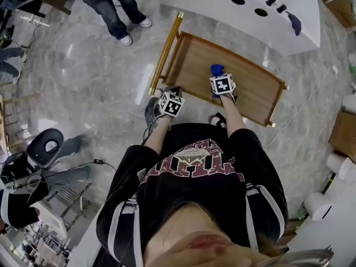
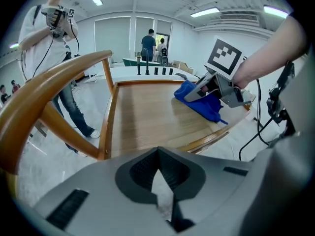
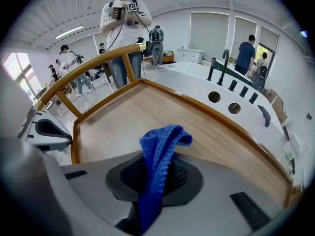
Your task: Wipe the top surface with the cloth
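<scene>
The wooden top (image 1: pixel 194 60) is a rimmed tray with a rail (image 1: pixel 165 52) along its left end. It stands on a grey floor, with a white counter (image 1: pixel 278 24) beyond it. From the head view, the person in a black shirt (image 1: pixel 192 177) reaches both forearms forward and down. The right forearm (image 1: pixel 236 118) crosses the near rim, and the left is drawn in toward the near left corner.

The right gripper (image 1: pixel 222 85) is over the near middle of the top, clenched on one blue cloth (image 1: pixel 216 69). Its own view shows the cloth (image 3: pixel 160 151) pinched between the jaws and folding over above them. The left gripper view shows the other side: the cloth (image 2: pixel 202 102) hangs under the right gripper (image 2: pixel 216 90) and lies on the wood near the front rim.

The left gripper (image 1: pixel 171 103) is by the near left corner. Its view looks across the top (image 2: pixel 142 117), and its jaws are closed tip to tip on nothing.

There are two grippers, one cloth and one top. Only the gripper views show the upper body of a bystander (image 3: pixel 123 23) behind the rail; the head view catches that person's legs (image 1: pixel 111 4). The counter has two round holes (image 3: pixel 214 97).
</scene>
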